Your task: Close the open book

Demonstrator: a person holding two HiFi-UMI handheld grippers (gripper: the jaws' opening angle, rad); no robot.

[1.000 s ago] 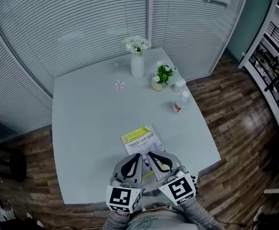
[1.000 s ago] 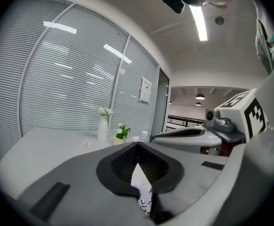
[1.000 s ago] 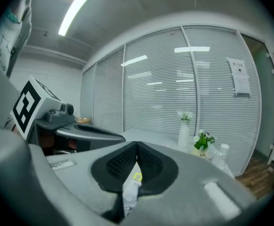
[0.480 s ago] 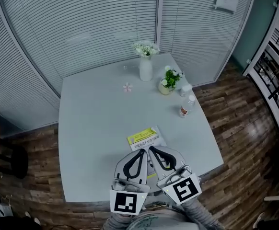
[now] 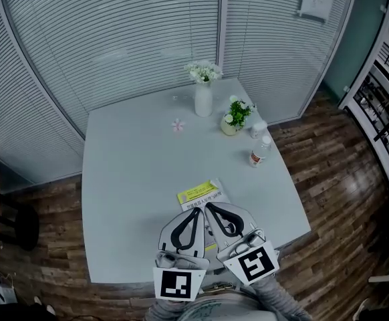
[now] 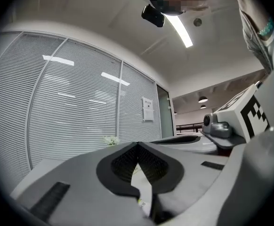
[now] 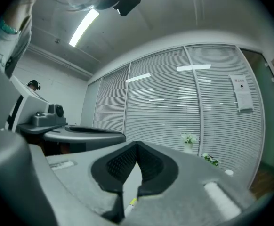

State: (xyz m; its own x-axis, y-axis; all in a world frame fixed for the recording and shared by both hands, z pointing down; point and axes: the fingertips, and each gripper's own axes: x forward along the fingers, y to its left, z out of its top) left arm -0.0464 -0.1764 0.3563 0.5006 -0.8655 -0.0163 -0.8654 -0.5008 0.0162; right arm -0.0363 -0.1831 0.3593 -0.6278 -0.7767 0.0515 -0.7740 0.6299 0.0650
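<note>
A book with a yellow and white cover (image 5: pixel 200 194) lies flat and closed on the grey table (image 5: pixel 127 179), near its front edge. My left gripper (image 5: pixel 199 212) and right gripper (image 5: pixel 206 208) hover side by side just in front of the book, with their tips over its near end. Both point level and away from me. The left gripper (image 6: pixel 138 144) has its jaws together with nothing between them. The right gripper (image 7: pixel 137 143) also has its jaws meeting at the tips and holds nothing. A strip of the book (image 6: pixel 144 192) shows below the left jaws.
At the table's far side stand a white vase of flowers (image 5: pixel 203 99), a small potted plant (image 5: pixel 233 120), a white cup (image 5: pixel 257 128) and a plastic bottle (image 5: pixel 256 152). A small pink flower (image 5: pixel 177 125) lies near the vase. Slatted glass walls stand behind the table.
Both grippers have risen a little above the book's near end. The book has stayed where it was.
</note>
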